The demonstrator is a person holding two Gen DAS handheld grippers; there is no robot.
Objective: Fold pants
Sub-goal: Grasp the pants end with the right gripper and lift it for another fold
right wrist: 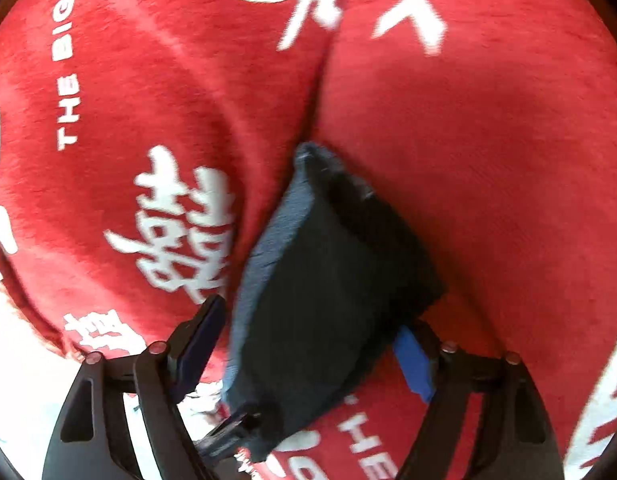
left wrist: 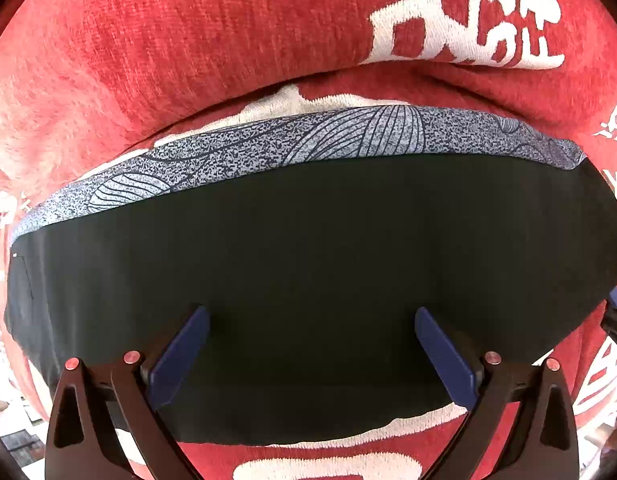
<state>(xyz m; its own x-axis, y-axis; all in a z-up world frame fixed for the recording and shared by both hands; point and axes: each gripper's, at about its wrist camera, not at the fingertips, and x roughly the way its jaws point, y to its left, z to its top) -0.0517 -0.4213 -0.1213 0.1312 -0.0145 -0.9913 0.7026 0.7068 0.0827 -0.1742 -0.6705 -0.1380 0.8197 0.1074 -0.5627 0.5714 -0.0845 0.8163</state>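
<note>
**Pants, folded packet on red cover: fold near its end**

Item: pants [left wrist: 308, 280], dark cloth, lying flat as a compact oblong on the red cover [left wrist: 168, 60] (a plush throw with white lettering, draped over cushions). A grey-blue patterned band [left wrist: 268, 148] runs along the far edge in the left wrist view; it may be the waistband or an inner layer, which cannot be told.

Left gripper [left wrist: 311, 354]: pointing down over the middle of the packet, jaws standing well apart, nothing pinched between them. Whether the tips rest on the cloth cannot be told.

Right gripper [right wrist: 308, 354]: jaws wide apart at one short end of the packet. The cloth lies between and over them, the blue pad [right wrist: 414, 364] showing just under its edge, but the pads are not pressing on it. The picture is blurred here.

Step in hand, as judged: the folds look mostly made, the pants already reduced to a small stack, and both grippers seem to be letting go or lining up for one more fold.

Next move calls for: either closing on the short end and carrying it across the packet, or drawing both grippers clear without dragging the top layer askew.
</note>
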